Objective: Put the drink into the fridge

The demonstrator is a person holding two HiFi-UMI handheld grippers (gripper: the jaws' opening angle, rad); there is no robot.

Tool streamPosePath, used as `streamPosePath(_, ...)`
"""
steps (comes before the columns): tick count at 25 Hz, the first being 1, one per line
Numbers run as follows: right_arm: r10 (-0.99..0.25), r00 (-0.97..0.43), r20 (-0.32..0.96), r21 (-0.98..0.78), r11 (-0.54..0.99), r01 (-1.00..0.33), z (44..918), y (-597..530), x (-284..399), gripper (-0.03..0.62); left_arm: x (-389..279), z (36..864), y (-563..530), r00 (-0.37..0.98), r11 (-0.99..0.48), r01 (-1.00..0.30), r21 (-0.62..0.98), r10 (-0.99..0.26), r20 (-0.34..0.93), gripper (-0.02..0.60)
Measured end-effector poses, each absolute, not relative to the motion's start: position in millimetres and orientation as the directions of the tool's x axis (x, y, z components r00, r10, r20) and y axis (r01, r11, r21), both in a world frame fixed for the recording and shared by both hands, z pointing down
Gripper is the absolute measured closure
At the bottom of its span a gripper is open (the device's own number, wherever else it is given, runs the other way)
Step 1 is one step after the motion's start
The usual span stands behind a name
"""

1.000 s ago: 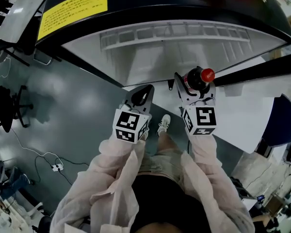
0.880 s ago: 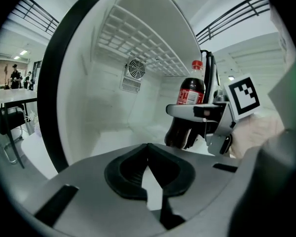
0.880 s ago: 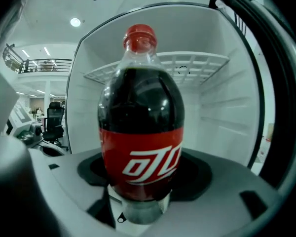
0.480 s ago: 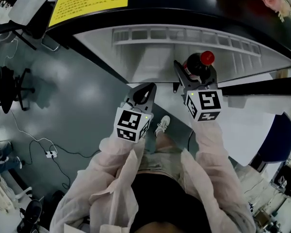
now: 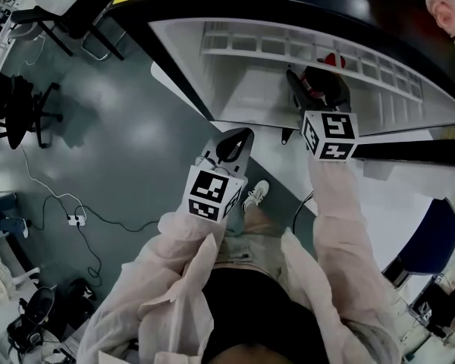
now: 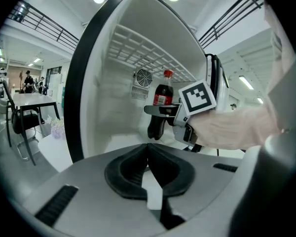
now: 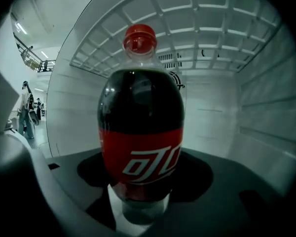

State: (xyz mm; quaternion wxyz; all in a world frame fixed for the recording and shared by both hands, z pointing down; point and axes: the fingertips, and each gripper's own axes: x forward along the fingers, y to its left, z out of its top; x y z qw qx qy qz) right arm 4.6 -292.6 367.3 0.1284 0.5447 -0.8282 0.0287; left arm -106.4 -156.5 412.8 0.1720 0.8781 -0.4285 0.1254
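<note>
Standing upright, cap up, cola bottle (image 7: 140,132) clamped in right gripper (image 5: 317,88); left gripper (image 6: 148,149) closed, empty.

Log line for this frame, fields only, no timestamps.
right gripper: shut on cola bottle, upright | place: inside open fridge, under wire shelf | left gripper: shut, empty, outside fridge | release: not yet

You stand on a grey floor (image 5: 129,127), and your white shoe (image 5: 256,196) is on it. On the floor to your L: a black chair (image 5: 19,103), a plug strip (image 5: 74,220) & its thin cord (image 5: 42,192). The fridge (image 5: 250,89) in front is white inside, w/ a wire shelf (image 7: 202,14) up top.
</note>
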Motion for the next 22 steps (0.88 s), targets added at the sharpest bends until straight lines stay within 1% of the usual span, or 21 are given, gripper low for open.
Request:
streamPosePath(15, -0.893, -0.361, 0.270, 0.072, 0.393, -0.917, 379.2, -320.0, 5.0, 0.290, -106.4, 396.4, -154.0, 0.600, -0.582, -0.795, 0.169, -0.717, 0.356, 0.569)
streamPosePath(20, -0.897, -0.361, 0.254, -0.005, 0.372, -0.928, 375.2, -323.1, 12.3, 0.289, -107.7, 390.4, -153.4, 0.608, -0.592, -0.789, 0.166, -0.712, 0.350, 0.569)
streamPosePath(22, -0.897, -0.367, 0.248, -0.008, 0.377, -0.926, 375.7, -322.4, 12.8, 0.287, -107.9, 390.8, -153.5, 0.611, -0.594, -0.787, 0.168, -0.710, 0.350, 0.569)
